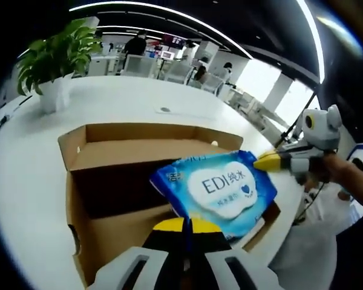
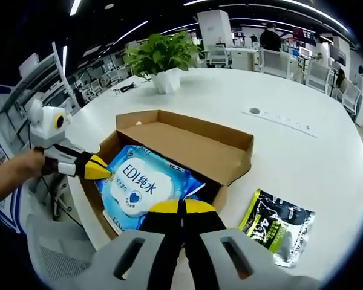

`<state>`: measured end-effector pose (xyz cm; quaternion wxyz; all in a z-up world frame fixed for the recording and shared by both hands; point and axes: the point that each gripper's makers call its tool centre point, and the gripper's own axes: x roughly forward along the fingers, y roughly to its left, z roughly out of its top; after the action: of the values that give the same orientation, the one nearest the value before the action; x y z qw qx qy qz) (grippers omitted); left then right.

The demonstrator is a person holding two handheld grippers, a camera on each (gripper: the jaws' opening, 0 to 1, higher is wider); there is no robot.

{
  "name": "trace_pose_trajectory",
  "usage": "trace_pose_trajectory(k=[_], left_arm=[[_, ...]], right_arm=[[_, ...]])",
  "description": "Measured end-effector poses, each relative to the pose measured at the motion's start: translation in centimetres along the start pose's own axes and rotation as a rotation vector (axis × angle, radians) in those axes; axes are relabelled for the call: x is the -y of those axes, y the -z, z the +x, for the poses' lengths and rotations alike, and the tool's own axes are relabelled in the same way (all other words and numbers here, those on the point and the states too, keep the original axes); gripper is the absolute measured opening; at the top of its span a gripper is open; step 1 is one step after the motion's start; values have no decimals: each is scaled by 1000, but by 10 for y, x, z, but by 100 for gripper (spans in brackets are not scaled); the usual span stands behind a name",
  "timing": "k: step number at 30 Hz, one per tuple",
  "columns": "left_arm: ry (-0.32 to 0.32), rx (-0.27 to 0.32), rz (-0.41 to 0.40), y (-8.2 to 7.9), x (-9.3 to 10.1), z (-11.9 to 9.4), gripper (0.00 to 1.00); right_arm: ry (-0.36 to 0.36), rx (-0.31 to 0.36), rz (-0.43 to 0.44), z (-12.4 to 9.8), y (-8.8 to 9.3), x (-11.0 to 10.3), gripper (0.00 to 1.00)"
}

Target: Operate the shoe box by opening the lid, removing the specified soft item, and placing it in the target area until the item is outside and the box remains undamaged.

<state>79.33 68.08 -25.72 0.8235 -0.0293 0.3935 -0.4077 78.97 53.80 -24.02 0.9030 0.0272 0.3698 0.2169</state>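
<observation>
Right now you are holding the blue wet-wipes pack (image 1: pixel 221 192) between both tools, lifted over the open cardboard shoe box (image 1: pixel 115 181) that is sitting on the white bench (image 1: pixel 127 93). Your left hand-held gripper (image 1: pixel 186 225) is showing its yellow-tipped jaws pressed together on the near edge of the pack in the left gripper view, so it is gripping the pack. Your right hand-held gripper (image 2: pixel 183 206) is doing the same in the right gripper view, with its jaws closed on the pack's edge above the box's front wall. In the left gripper view the right tool is coming in from the right side, its yellow tip touching the pack's far corner, with your hand behind it. The pack is tilting, its white label with a blue heart facing up, and it is hanging above the box opening rather than lying on the bench. The box's lid flap is standing open on the far side. A black and green packet (image 2: pixel 277 226) is lying on the bench just beside the box. A potted green plant (image 2: pixel 160 60) is standing farther back on the bench.
</observation>
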Motion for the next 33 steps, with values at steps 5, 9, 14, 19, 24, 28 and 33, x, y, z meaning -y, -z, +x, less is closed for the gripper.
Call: trace_pose_trajectory(k=[5,9,14,19,24,28,33], left_arm=[[-4,14,7,-7,1,-3,0],[-6,24,20,-14,8,-4,0],[-3,33,31,-22,14,0,0],[6,36,27,-27,27,5,0],[12,35,40,-30,43,10,0],[17,31,53,-32,52,15,0],[24,30,65,-37,63,21,0]], right_arm=[[-7,17,19,-5,-5,3,0],[-4,29,23,-12,-8,5,0],[5,45,39,-18,-12,15,0],[21,54,50,-33,-12,20,0],[36,58,60,-40,-11,32,0],[50,60,70,-46,-9,41,0],[62,63,85,-53,-6,51,0]])
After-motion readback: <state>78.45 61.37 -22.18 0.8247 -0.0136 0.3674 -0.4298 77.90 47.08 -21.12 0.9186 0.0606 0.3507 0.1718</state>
